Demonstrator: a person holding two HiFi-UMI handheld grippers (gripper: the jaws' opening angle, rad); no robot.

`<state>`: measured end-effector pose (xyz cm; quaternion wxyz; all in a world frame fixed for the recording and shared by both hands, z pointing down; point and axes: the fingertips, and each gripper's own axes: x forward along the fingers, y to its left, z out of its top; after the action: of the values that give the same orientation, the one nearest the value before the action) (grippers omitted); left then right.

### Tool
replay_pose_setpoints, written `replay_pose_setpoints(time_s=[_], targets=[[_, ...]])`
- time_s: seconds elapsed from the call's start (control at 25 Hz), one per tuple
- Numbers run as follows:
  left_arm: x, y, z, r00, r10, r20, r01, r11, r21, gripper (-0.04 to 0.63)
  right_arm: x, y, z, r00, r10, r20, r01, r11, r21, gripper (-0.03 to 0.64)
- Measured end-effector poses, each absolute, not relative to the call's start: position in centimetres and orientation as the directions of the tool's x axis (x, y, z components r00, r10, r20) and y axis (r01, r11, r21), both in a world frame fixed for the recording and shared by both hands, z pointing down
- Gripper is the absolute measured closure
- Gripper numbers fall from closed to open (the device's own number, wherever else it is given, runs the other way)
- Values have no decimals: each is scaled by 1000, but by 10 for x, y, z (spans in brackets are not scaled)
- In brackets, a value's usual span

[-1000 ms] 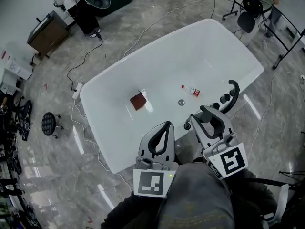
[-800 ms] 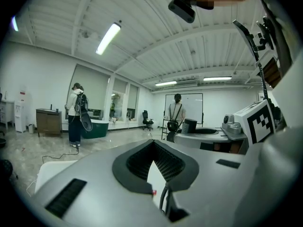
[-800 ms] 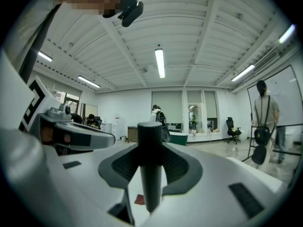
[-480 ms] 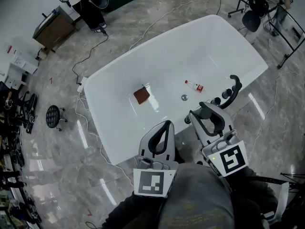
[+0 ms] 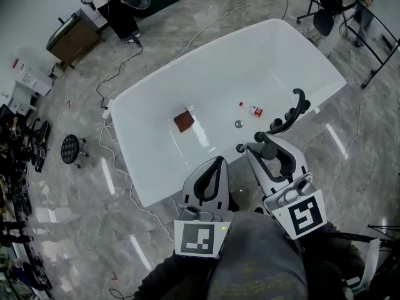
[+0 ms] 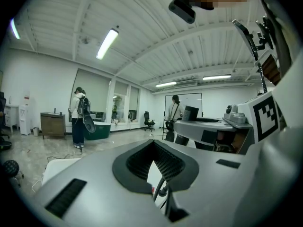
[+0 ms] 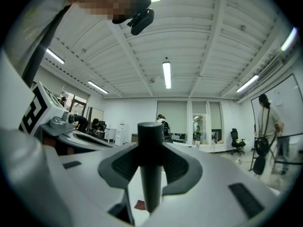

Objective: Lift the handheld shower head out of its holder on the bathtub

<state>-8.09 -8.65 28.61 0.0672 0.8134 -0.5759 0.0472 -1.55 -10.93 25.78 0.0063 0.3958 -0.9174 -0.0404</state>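
The white bathtub (image 5: 156,114) lies ahead of me in the head view. At its near right rim my right gripper (image 5: 269,151) is shut on the black shower head handle (image 5: 268,150). In the right gripper view this handle (image 7: 150,141) stands upright as a round black rod, clamped between the pads of the right gripper (image 7: 151,167). My left gripper (image 5: 216,166) hovers beside the tub's near rim, shut and holding nothing; in its own view the left gripper (image 6: 156,162) shows a narrow slit between the pads. A curved black faucet spout (image 5: 299,108) and knobs (image 5: 279,124) sit just beyond the right gripper.
Inside the tub lie a red-brown square (image 5: 183,121), a small red-labelled bottle (image 5: 252,110) and the drain (image 5: 238,124). Cables (image 5: 106,114) trail over the marble floor. A stool (image 5: 70,148) and a wooden cabinet (image 5: 75,37) stand at left. A person (image 6: 78,117) stands far off.
The head view has drifted, so the tub sits higher in the frame. My right gripper has stayed shut on the black handle and has shifted slightly left. The left gripper has hardly moved.
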Motion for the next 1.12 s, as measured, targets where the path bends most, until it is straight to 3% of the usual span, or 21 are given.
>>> replay_pose_setpoints(time_s=[0.6,1.12], targets=[[-19,34,274,262,-955,140,-965,-259,39,592,43,14,224,-741,-665,-92,-672,730,128,479],[-29,62,272,252,-955,155,-968,-250,31,592,34,53,217,-747,-655,-114,-664,730,159,479]])
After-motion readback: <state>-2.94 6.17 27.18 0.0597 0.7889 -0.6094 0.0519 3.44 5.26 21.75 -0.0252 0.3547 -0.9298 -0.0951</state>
